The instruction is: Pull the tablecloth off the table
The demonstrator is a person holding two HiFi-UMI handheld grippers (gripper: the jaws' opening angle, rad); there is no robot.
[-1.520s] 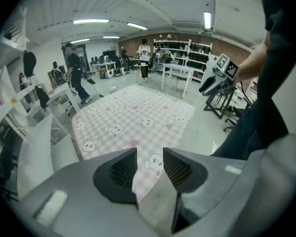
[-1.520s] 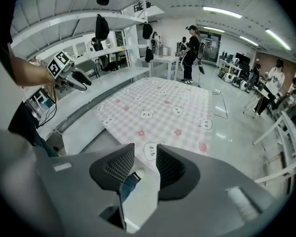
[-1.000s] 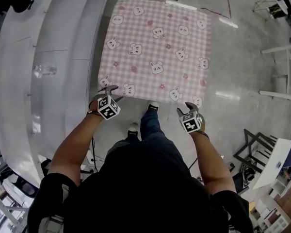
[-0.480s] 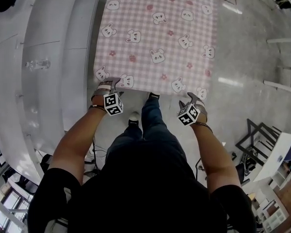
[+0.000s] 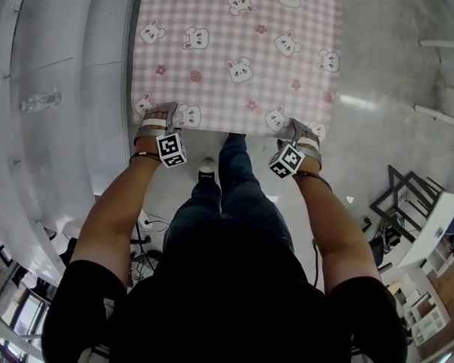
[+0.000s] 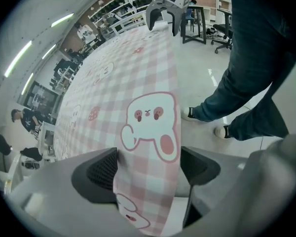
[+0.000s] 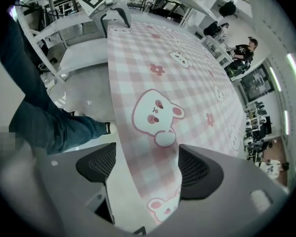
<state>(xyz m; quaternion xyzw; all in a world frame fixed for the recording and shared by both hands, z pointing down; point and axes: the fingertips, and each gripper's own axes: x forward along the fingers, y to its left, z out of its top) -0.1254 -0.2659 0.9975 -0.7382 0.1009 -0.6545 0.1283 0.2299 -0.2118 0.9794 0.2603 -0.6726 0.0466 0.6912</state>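
L tool (image 5: 160, 116) at near-left corner: jaws apart, hanging hem of pink checked tablecloth (image 5: 234, 44) btwn pads, not clenched. Cloth lies spread flat over worktop, hiding it. R tool (image 5: 299, 133) at near-right corner: jaws just been opening wide, hem btwn them, released.

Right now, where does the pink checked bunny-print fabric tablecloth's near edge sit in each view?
Head view: the pink checked tablecloth ends across the upper middle.
Left gripper view: its edge hangs lower centre.
Right gripper view: its edge hangs lower centre.
Shared landmark: the person's blue-jeaned leg beside it.
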